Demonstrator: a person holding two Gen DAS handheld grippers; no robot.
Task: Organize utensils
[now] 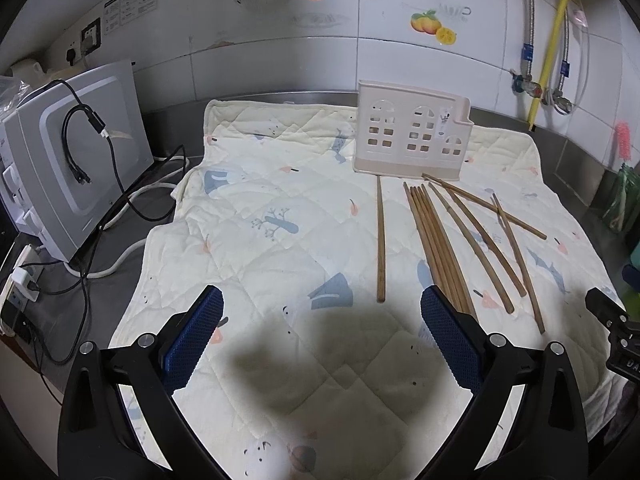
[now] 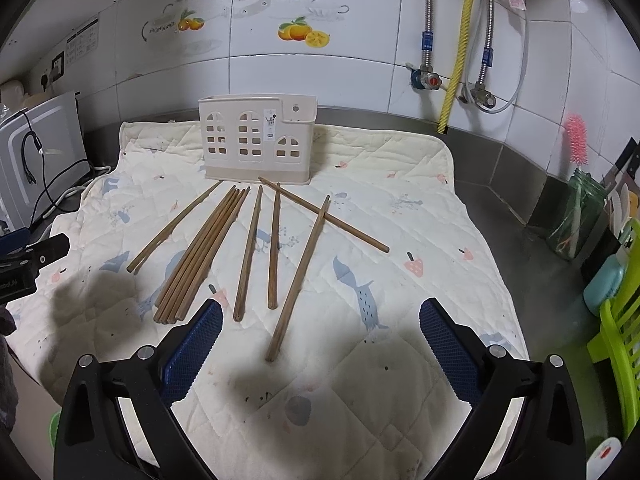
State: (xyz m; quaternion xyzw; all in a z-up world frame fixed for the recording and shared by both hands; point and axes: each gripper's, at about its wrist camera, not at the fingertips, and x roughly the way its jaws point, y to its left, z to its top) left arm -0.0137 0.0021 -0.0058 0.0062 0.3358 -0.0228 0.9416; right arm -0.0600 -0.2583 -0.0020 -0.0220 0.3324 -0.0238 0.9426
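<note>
Several brown wooden chopsticks (image 1: pixel 436 240) (image 2: pixel 200 256) lie loose on a quilted cream cloth (image 1: pixel 280 200) (image 2: pixel 400 220), a tight bundle in the middle and single ones spread around it. A beige house-shaped utensil holder (image 1: pixel 412 136) (image 2: pixel 258 144) stands upright behind them, with nothing showing above its rim. My left gripper (image 1: pixel 322 304) is open and empty above the cloth, left of the bundle. My right gripper (image 2: pixel 320 316) is open and empty, with the near end of one chopstick (image 2: pixel 298 280) between its jaws but untouched.
A white microwave (image 1: pixel 76 160) with black cables stands at the left. Pipes and valves (image 2: pixel 452 80) run down the tiled wall. A glass jar with a pink brush (image 2: pixel 576 208) and a green rack (image 2: pixel 616 336) stand at the right on the steel counter.
</note>
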